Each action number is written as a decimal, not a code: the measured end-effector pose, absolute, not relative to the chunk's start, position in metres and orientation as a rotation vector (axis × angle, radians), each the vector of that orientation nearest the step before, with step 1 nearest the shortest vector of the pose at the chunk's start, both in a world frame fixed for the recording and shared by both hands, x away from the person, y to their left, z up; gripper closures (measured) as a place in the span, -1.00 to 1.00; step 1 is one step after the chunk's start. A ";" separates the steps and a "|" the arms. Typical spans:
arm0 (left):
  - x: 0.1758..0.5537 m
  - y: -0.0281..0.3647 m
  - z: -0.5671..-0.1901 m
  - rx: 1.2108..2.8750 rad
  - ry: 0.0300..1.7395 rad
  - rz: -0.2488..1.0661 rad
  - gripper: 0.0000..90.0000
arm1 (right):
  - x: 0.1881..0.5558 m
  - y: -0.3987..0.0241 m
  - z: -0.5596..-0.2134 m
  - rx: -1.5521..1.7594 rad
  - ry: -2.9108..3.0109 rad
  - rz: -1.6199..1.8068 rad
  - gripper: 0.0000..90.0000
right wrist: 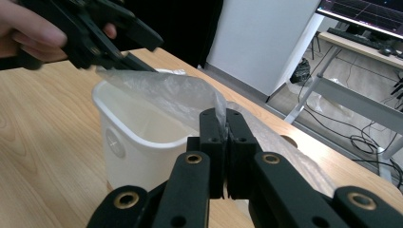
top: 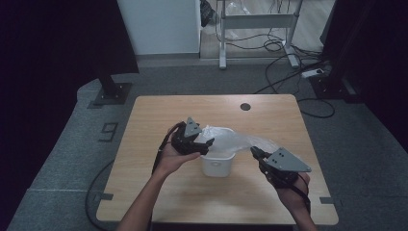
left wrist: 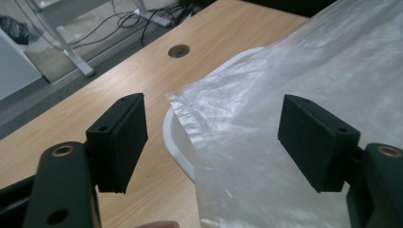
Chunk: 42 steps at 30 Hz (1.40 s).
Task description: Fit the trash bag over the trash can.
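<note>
Sitting mid-frame, one white bin (top: 218,163) has one clear bag (top: 235,141) over it; right gripper (top: 253,152) pinches the bag, left gripper (top: 208,144) gapes.

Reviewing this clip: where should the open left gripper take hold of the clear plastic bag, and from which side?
On the bag's free folded edge above the white bin's rim, coming from the bin's left side. That edge hangs loose between the open left gripper; the right gripper pinches the opposite end, so the film stretches taut.
</note>
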State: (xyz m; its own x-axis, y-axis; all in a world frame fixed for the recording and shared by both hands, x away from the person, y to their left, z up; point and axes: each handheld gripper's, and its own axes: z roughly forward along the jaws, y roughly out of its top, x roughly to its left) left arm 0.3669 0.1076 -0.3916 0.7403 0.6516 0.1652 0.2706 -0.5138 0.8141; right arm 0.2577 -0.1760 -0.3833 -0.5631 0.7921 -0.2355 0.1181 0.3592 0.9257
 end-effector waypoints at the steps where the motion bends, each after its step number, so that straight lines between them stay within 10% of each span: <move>1: 0.364 0.108 -0.390 2.105 0.683 0.580 -0.44 | 0.257 -0.177 -0.383 0.793 1.924 1.230 0.93; 27: 0.351 0.067 -0.400 2.174 0.632 0.508 -0.37 | 0.255 -0.170 -0.366 0.761 1.867 1.259 0.93; 42: 0.335 0.109 -0.379 2.006 0.638 0.537 -0.34 | 0.262 -0.168 -0.375 0.785 1.881 1.231 0.93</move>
